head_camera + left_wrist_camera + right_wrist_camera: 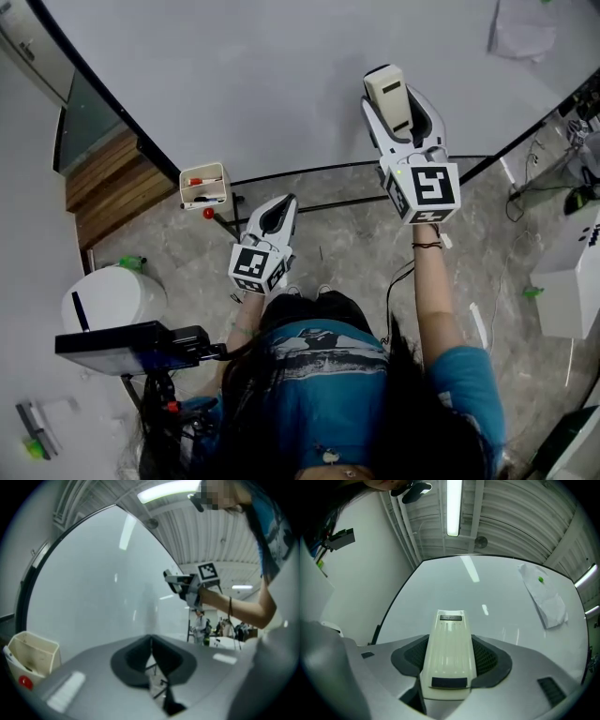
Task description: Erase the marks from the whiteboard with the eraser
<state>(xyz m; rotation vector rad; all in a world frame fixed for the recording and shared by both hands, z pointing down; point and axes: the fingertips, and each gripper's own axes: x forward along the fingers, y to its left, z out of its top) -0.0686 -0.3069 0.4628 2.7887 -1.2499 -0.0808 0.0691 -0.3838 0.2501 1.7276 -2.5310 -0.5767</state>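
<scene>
The eraser (449,660) is cream with a black band at each end. The whiteboard (262,75) is white, framed in black. The left gripper (151,644) and right gripper (449,639) are pale grey with dark pads (487,656) (their cubes show black-and-white squares). The pen tray (203,185) is cream.

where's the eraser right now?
Head view, right side: the eraser is clamped in the jaws of the right gripper, pointed at the whiteboard, with the paper sheet up to its right.

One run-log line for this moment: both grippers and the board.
right gripper: shut on eraser, held up to whiteboard, contact unclear | left gripper: shut, empty, low near marker tray | visible board unmarked
</scene>
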